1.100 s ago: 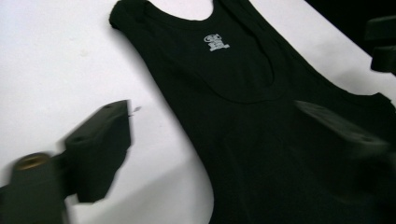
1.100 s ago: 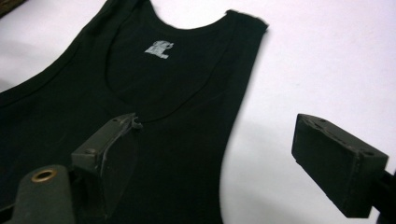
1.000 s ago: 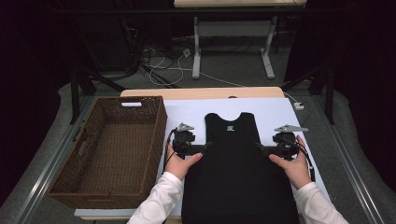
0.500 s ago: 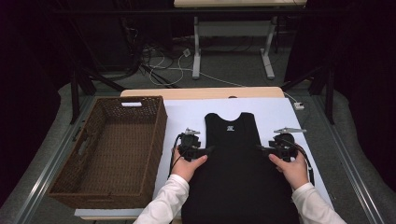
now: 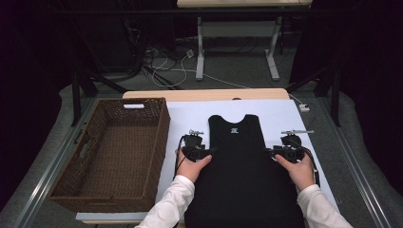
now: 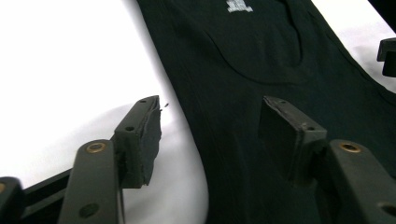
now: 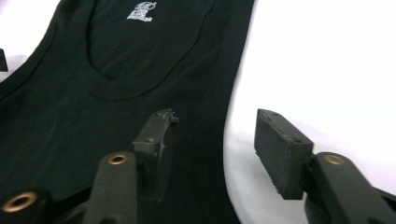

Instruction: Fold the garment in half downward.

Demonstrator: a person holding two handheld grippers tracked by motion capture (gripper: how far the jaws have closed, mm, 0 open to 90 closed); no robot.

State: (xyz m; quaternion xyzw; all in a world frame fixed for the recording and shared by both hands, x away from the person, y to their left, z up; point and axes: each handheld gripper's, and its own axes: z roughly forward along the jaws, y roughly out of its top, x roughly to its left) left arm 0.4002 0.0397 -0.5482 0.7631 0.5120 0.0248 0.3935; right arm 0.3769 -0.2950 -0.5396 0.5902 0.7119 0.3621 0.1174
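High view: you are bracketing the black tank top (image 5: pixel 244 175) at both armhole edges on the white sheet (image 5: pixel 280 114).

Your left gripper (image 5: pixel 205 152) is straddling the garment's left edge, jaws partly open and just closing, one pad (image 6: pixel 142 140) over white sheet, the other over cloth, not yet pinching. Your right gripper (image 5: pixel 272 152) is mirroring that at the right edge, its jaws likewise half open and closing. Bare sheet is lying beyond each hand; the wicker basket (image 5: pixel 157 137) is sitting just beside your left hand (image 5: pixel 191 165).
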